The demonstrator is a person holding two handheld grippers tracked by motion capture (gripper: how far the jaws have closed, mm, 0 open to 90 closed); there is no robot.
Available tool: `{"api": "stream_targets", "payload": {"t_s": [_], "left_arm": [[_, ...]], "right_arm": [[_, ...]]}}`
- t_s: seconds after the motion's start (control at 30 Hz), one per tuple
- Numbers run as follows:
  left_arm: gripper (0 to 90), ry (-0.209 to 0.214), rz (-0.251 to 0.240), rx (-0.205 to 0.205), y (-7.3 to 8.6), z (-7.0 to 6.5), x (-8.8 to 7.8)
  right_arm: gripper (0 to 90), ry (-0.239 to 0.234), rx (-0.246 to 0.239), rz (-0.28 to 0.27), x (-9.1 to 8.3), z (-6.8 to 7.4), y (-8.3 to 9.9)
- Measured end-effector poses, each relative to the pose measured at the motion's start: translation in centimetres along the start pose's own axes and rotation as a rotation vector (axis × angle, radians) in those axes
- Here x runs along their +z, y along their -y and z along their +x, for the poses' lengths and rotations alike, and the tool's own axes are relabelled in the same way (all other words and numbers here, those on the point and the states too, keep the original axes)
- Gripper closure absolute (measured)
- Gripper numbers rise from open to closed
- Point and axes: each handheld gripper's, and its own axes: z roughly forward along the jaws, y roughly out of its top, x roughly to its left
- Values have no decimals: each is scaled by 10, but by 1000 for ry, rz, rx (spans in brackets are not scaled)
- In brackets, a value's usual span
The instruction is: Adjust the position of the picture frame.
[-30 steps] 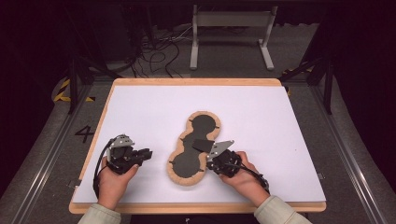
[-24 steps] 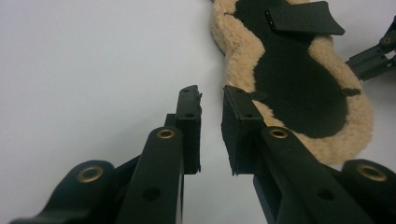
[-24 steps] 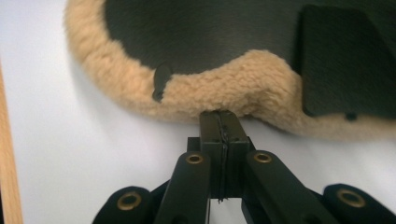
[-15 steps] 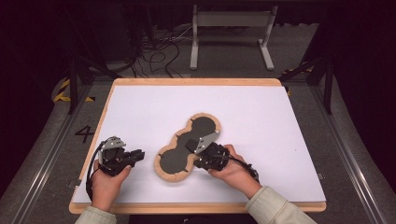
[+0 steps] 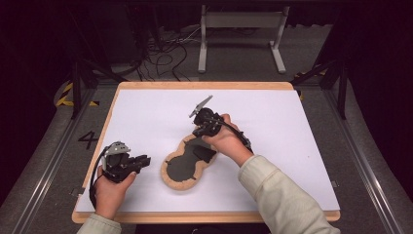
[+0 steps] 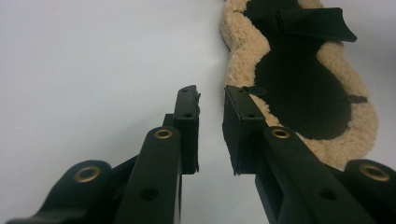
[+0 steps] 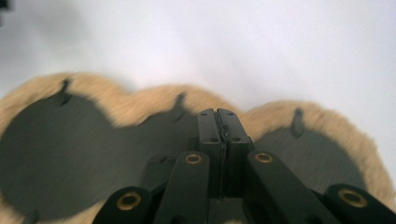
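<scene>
fleece-edged pad lifted at one end, right jaws pressed together

the right gripper [image 5: 198, 127] is pointing down over the upper end of the fleece-edged pad [image 5: 182, 168], and the high view is hiding the contact itself behind the person's right hand [image 5: 225, 141]. in the right gripper view the jaws are standing pressed together with no gap showing; whether a fold or strap of the pad is caught between them cannot be told, since the lower part of that view is blurred. the pad's upper lobe is looking raised and foreshortened in the high view, while its lower lobe is lying on the white board [image 5: 146, 122].

the left gripper [image 5: 145, 161] is resting low, just beside the pad's lower left edge. its jaws are standing a little apart with nothing between them. the left hand [image 5: 109, 187] is cut off at the bottom edge of the high view.

the white board is sitting in a wooden frame [image 5: 204, 85] on a grey floor. a metal stand [image 5: 241, 34] and loose cables [image 5: 160, 56] are lying in the dark beyond it. a painted number four [image 5: 88, 140] is showing on the floor at the left.

the left gripper view is showing the tan fleece rim [image 6: 243, 42] and a dark flap [image 6: 317, 23] standing off the pad's black face, detail the high view is leaving too small to read. the right gripper view is showing three short black tabs [image 7: 179, 100] along the fleece edge.
</scene>
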Motion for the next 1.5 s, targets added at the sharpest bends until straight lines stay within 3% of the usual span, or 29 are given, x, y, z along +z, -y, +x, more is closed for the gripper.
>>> {"api": "stream_targets", "payload": {"t_s": [0.03, 0.13, 0.23, 0.57, 0.63, 0.73, 0.83, 0.97, 1.03, 1.13, 1.3, 1.5], "left_arm": [[762, 3, 1, 0, 0, 1, 0], [762, 9, 8, 1, 1, 3, 0], [762, 3, -5, 1, 1, 6, 0], [762, 7, -1, -1, 1, 7, 2], [763, 4, 2, -2, 1, 7, 2], [763, 4, 3, 2, 2, 6, 2], [763, 22, -1, -5, 1, 6, 3], [763, 62, -2, -15, 0, 4, 6], [763, 75, -6, 10, 0, 2, 9], [763, 59, 6, 68, -3, -2, 13], [763, 82, 6, 107, -10, -10, 19], [764, 153, 2, 97, -14, -16, 23]], "right_arm": [[894, 12, 5, 8, 7, -5, -4], [892, -10, 62, 18, 22, -14, -13], [894, 27, 58, 48, 39, -20, -21], [900, 57, 129, 53, 59, -36, -14], [900, 72, 144, 60, 59, -35, -13], [900, 116, 127, 98, 57, -32, -13], [900, 114, 162, 115, 50, -37, -5], [900, 114, 156, 142, 41, -42, 8], [900, 110, 161, 159, 35, -43, 14], [900, 102, 179, 174, 28, -44, 23], [900, 91, 205, 188, 19, -47, 37], [900, 99, 203, 224, 8, -43, 51]]}}
